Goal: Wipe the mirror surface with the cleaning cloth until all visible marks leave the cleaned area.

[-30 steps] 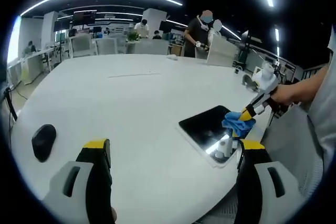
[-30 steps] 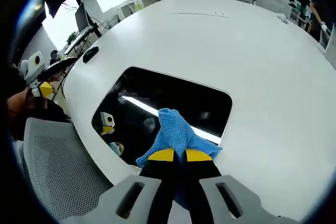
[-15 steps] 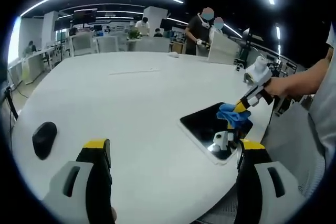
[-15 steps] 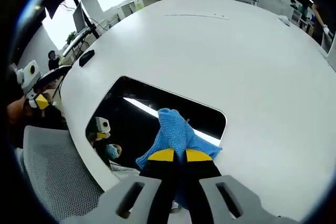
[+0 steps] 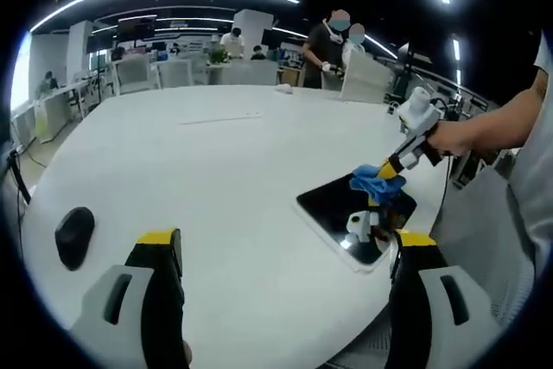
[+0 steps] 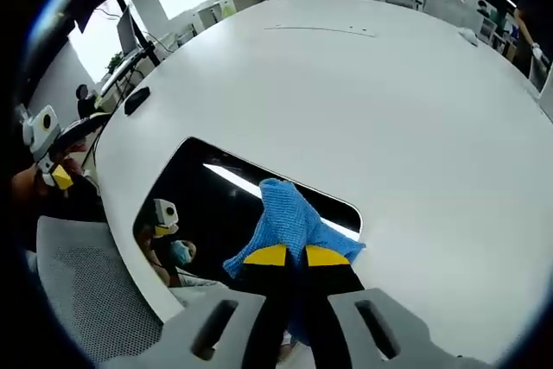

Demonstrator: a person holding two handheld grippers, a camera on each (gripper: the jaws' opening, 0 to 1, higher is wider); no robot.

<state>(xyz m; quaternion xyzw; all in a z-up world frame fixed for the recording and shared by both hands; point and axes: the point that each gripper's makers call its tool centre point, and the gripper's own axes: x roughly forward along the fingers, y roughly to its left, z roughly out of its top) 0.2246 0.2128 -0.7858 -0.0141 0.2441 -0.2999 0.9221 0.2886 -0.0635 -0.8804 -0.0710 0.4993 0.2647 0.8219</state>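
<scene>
A dark rectangular mirror [image 5: 350, 218] [image 6: 216, 209] lies flat on the white table [image 5: 216, 170] near its edge. My right gripper [image 6: 294, 257] is shut on a blue cleaning cloth [image 6: 289, 222], which rests over the mirror's far part. In the left gripper view that gripper [image 5: 386, 168] comes in from the right, held by a hand, with the blue cloth [image 5: 370, 183] at its tip above the mirror. My left gripper [image 5: 285, 244] stands open over bare table, to the left of the mirror, with nothing between its jaws.
A black computer mouse [image 5: 73, 235] [image 6: 136, 99] lies on the table away from the mirror. A grey mesh chair [image 6: 78, 300] stands at the table's edge by the mirror. People stand beyond the far side of the table [image 5: 328, 49]. More desks and chairs fill the background.
The right gripper has carried the cloth farther across the mirror, away from the table's edge. The left gripper has stayed still.
</scene>
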